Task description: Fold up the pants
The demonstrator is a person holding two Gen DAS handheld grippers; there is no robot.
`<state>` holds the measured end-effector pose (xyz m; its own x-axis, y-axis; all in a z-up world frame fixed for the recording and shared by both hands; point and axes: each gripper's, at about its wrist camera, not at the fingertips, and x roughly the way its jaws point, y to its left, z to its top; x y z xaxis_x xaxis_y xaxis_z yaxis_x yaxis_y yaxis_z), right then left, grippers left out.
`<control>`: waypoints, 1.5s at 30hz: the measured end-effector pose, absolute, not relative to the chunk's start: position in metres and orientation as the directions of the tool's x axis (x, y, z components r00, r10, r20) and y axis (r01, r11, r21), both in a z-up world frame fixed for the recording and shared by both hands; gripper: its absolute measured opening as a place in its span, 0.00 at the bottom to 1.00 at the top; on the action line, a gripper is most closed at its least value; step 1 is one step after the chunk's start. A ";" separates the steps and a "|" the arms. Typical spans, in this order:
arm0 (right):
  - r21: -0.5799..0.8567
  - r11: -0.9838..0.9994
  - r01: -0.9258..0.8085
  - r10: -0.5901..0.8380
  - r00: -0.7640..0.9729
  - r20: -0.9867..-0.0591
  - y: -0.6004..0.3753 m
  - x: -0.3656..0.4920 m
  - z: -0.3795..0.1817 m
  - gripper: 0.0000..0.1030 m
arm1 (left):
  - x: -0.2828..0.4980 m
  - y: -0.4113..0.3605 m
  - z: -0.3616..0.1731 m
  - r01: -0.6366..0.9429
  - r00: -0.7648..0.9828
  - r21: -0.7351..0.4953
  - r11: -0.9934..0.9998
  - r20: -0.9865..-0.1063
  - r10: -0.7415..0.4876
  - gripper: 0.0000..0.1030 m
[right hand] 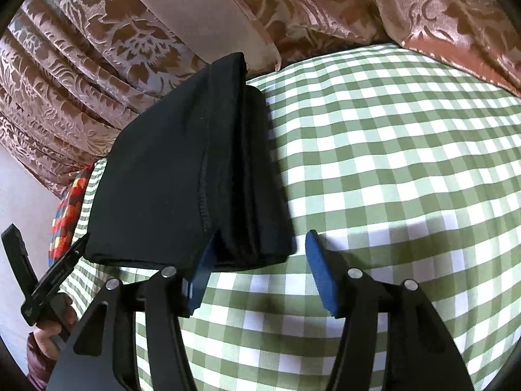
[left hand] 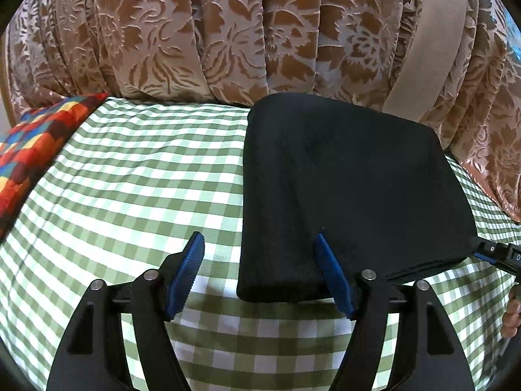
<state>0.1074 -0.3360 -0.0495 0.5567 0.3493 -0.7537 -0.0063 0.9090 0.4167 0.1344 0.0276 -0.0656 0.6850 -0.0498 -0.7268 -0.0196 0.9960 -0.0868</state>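
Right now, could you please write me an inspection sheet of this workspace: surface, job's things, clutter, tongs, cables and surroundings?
Surface: green-and-white checked cloth, lying smooth.
Job's things: black pants, folded into a compact stack of several layers, lying flat on the cloth near the curtain.
Clutter: multicoloured patchwork cushion at the cloth's edge, apart from the pants.
Tongs: left tongs open, straddling the near corner of the pants; right tongs open, one pad against the stack's near edge, nothing gripped.
Cables: nothing seen.
Surroundings: brown floral curtain with a plain beige band behind the cloth.
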 end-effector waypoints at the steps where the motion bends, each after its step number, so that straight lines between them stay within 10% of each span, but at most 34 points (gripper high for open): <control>1: 0.412 0.911 -0.003 0.343 0.559 -0.755 -0.335 0.106 -0.048 0.58 | 0.133 0.028 -0.065 -0.021 0.685 -0.090 0.996 -0.727 -0.052 0.68; 26: 0.093 0.996 0.001 0.067 0.678 -0.732 -0.260 0.005 -0.012 0.95 | 0.031 -0.001 -0.044 -0.012 0.718 -0.122 0.992 -0.692 -0.076 0.86; 45: 0.023 1.000 -0.001 0.016 0.757 -0.653 -0.245 -0.031 0.006 0.98 | 0.003 -0.010 -0.025 -0.053 0.750 -0.087 0.995 -0.662 -0.018 0.96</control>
